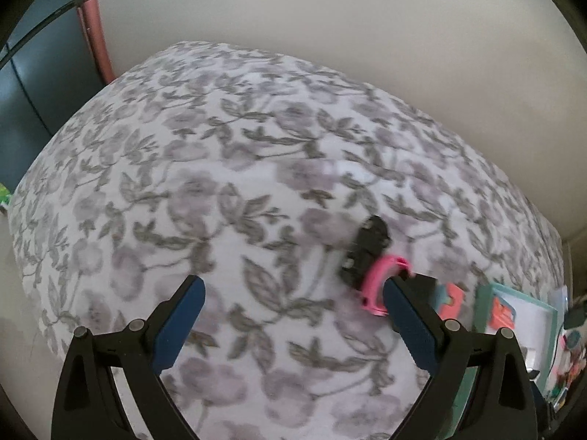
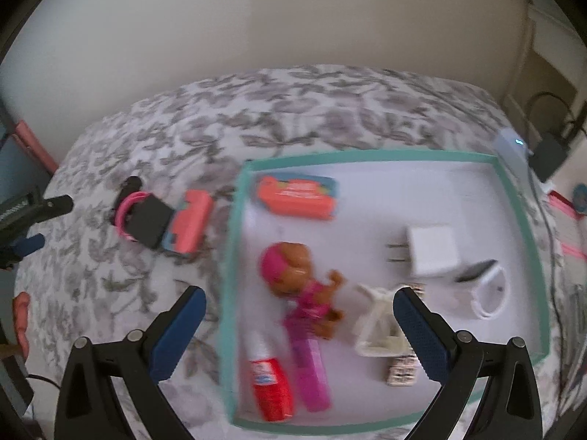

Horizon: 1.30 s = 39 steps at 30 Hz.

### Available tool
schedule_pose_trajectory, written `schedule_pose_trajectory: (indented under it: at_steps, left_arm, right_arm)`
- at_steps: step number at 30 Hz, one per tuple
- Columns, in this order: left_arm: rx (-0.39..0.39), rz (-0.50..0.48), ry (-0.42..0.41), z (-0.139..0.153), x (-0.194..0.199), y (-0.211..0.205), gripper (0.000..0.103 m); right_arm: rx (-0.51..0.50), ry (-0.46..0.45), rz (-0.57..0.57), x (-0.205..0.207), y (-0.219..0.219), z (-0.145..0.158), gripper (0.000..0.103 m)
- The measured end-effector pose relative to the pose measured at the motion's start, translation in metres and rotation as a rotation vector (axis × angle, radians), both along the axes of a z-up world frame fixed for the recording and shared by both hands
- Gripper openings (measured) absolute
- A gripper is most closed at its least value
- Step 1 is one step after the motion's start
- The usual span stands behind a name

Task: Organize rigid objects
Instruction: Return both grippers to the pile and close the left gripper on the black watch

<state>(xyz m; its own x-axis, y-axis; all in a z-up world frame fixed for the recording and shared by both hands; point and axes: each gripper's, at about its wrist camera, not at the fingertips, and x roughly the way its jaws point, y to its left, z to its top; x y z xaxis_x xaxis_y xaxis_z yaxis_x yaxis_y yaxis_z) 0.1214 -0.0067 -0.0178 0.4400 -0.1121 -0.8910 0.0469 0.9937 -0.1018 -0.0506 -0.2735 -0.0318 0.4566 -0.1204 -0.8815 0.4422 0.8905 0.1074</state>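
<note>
A: Item: black gadget with pink band (image 2: 137,216), on the bed (image 1: 220,183), just left of the teal-rimmed tray (image 2: 231,256), touching a coral toy (image 2: 189,225).

B: Handling?

A: Likely light and rigid; grip the black body, since the band may flex.

B: Tools?

A: Left tool (image 1: 293,300) was wide, empty, tilted down beside it. Right tool (image 2: 299,311) was wide, empty, over the tray.

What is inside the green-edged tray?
In the tray: a doll, a coral case, a white plug, a red-capped tube. The right claw covers part of a white piece.
</note>
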Motion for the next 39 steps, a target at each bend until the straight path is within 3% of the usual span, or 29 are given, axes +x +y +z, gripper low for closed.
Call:
schedule_pose_trajectory:
  at_steps: [14,21,33,39]
  left_arm:
    - [-0.030,-0.037,0.060,-0.015,0.029,-0.001,0.098]
    - [-0.046,-0.027,0.143,-0.041,0.045,-0.004,0.098]
    - [-0.106,-0.015,0.202,-0.065,0.062,-0.010,0.098]
    - [-0.122,-0.041,0.189,-0.068,0.067,-0.022,0.097]
  right_arm:
    - [0.062,-0.044,0.156,0.073,0.044,-0.003,0.103]
    - [0.012,-0.010,0.248,0.109,0.070,-0.020,0.103]
    - [-0.050,0.007,0.385,0.140,0.093,-0.045,0.089]
    - [-0.054,-0.024,0.417,0.151,0.101,-0.044,0.073]
